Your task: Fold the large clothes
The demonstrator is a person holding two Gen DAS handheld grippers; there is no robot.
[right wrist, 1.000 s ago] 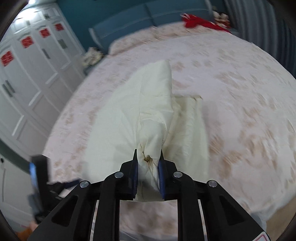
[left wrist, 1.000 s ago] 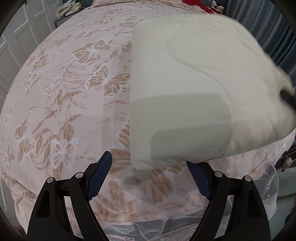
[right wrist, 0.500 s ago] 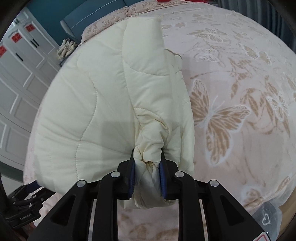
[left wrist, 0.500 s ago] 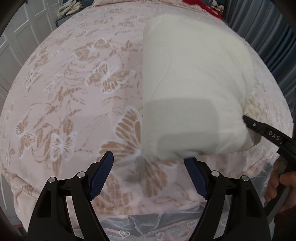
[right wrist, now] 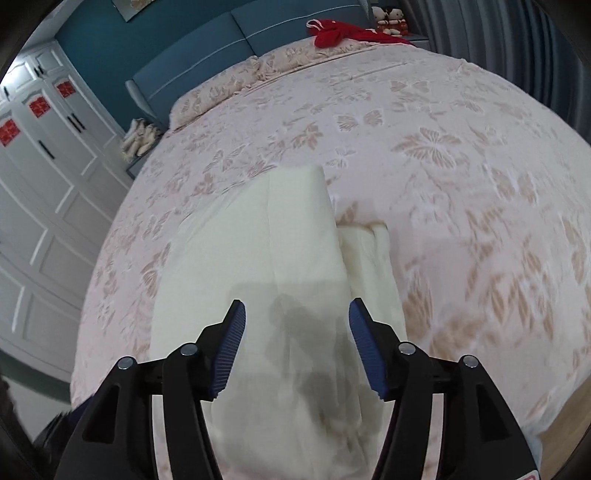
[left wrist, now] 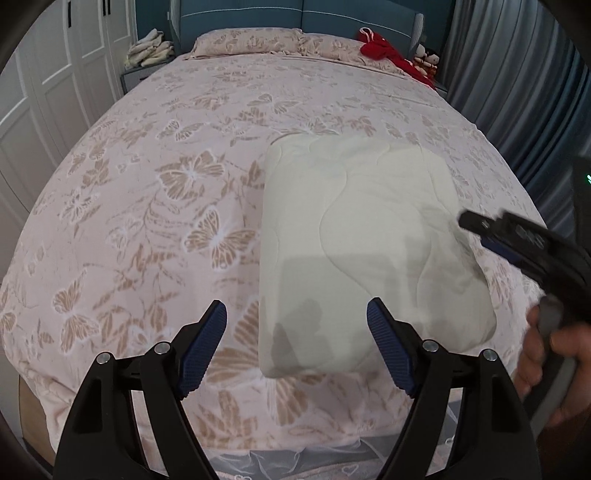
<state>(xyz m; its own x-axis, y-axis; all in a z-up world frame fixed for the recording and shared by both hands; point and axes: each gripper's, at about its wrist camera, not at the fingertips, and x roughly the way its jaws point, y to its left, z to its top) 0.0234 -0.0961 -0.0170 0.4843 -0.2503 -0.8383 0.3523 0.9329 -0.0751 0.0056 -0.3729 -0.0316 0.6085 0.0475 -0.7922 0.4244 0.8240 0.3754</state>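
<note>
A cream quilted garment lies folded into a thick rectangle on the pink butterfly bedspread, near the bed's front edge. It also shows in the right wrist view. My left gripper is open and empty, just in front of the garment's near left corner. My right gripper is open and empty, above the garment's near end. The right gripper also shows in the left wrist view, at the garment's right side, held by a hand.
A red garment and small plush toys lie at the bed's head by the blue headboard. White wardrobe doors stand on the left. Grey curtains hang on the right. A pile of pale cloth sits on a bedside stand.
My right gripper has opened and let go of the cream garment, which now rests flat on the bed. Both grippers have pulled back and up from it.
</note>
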